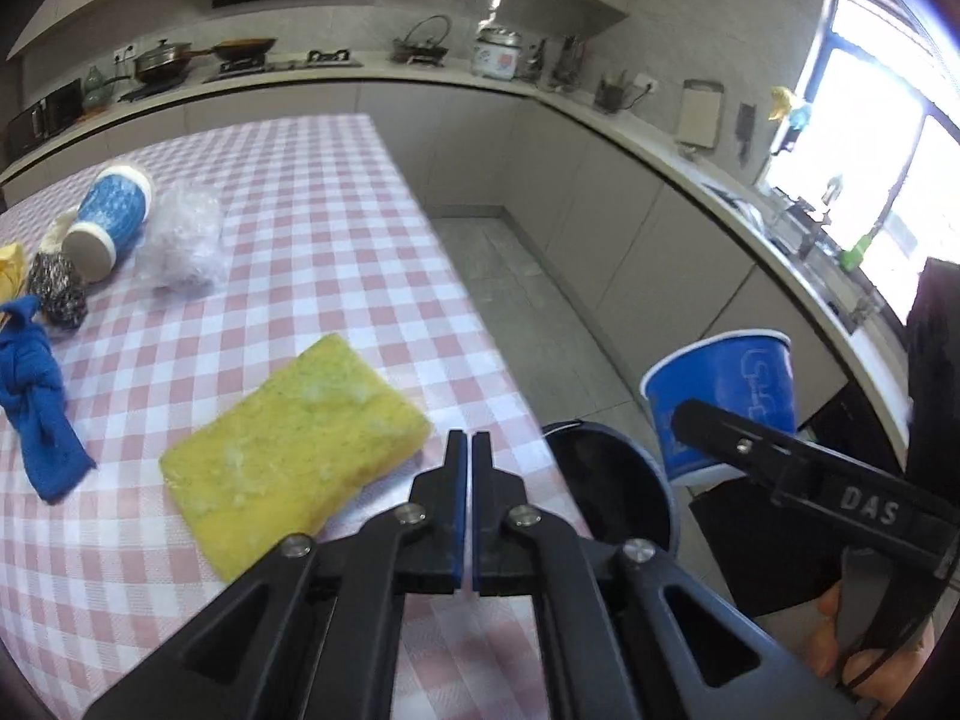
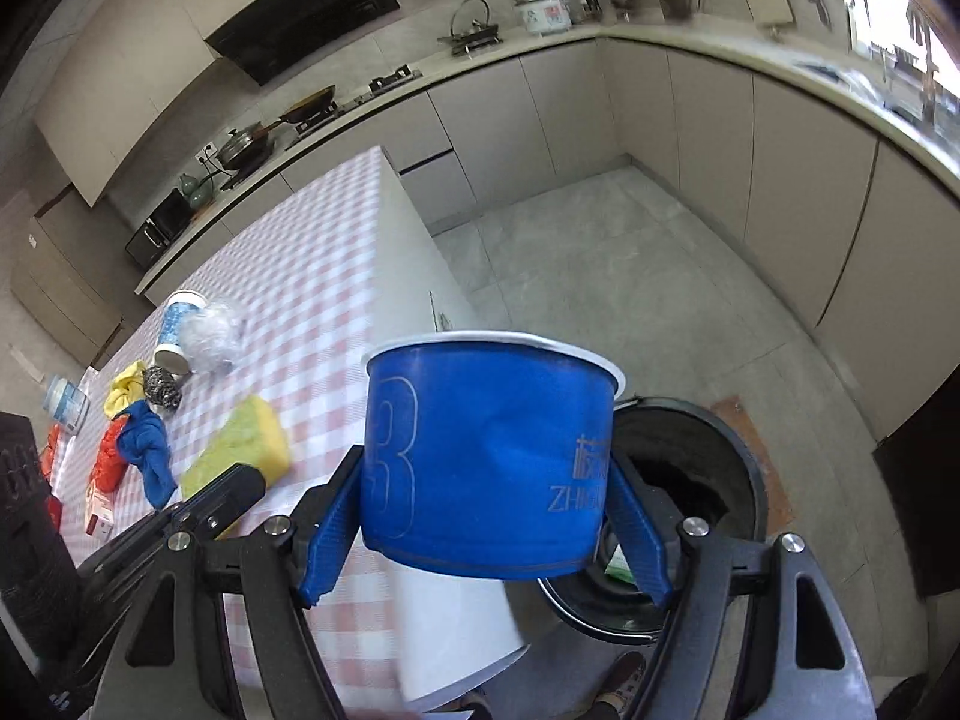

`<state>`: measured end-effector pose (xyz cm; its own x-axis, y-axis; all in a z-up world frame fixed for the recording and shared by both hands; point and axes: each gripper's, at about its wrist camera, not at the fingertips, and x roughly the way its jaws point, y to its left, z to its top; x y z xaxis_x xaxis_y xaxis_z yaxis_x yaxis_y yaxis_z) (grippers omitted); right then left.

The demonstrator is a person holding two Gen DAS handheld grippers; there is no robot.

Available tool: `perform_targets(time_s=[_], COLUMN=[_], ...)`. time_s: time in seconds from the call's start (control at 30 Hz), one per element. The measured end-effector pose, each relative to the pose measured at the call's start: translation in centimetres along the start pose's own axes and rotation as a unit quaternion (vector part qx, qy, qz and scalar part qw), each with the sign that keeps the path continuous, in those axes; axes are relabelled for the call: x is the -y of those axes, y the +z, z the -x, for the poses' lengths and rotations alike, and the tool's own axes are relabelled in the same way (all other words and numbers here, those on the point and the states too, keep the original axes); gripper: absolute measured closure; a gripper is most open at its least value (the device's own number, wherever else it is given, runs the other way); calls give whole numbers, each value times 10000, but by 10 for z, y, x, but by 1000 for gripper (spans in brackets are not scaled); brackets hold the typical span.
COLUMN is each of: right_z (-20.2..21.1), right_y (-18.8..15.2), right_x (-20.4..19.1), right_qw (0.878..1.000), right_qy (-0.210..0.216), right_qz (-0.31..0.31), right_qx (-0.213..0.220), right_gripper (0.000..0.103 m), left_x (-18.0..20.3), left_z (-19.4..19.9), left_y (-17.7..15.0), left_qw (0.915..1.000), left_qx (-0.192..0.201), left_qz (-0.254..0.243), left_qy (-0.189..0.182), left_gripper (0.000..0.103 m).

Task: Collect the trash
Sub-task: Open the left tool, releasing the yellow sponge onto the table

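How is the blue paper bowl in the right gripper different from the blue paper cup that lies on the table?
The blue paper bowl is wide and squat; the blue paper cup is narrower and taller. The bowl is upright, clamped by the right gripper near the dark trash bin; the cup lies on its side on the checked tablecloth, untouched. The bowl's wall is solid blue and dented; the cup is mottled blue with white bands. Both are blue disposable containers with white rims.
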<state>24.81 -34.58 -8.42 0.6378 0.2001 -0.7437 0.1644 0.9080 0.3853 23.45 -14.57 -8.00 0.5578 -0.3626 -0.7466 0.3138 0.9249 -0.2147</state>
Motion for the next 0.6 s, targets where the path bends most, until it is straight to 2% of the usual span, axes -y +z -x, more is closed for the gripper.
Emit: perform_targets(time_s=[0.07,0.2,0.3,0.43,0.47,0.53,0.6], right_z=[-10,-12,-15,-16,-17,-19,-22], right_y=[3,10,11,7,6,3,2], right_x=[-1,-12,-23,-43,-47,-54,-61], right_qw=[9999,9994,9989,9975,9973,9969,9967], right_qy=[129,218,333,493,508,550,562], right_qz=[21,259,330,502,533,554,573], right_qx=[-53,61,17,-30,-42,-86,-118], right_gripper=[26,26,26,26,26,26,26], left_x=[-14,-25,-29,-37,-39,-43,-48], left_z=[-6,10,22,24,25,23,21], left_y=[-1,-5,-5,-3,-3,-2,-1], left_qw=[9995,9982,9973,9968,9966,9962,9957], left_qx=[-96,105,240,170,150,110,19], left_qz=[255,387,270,96,23,-96,-248], left_qy=[164,450,641,781,816,860,895], left_gripper=[103,103,88,43,39,38,32])
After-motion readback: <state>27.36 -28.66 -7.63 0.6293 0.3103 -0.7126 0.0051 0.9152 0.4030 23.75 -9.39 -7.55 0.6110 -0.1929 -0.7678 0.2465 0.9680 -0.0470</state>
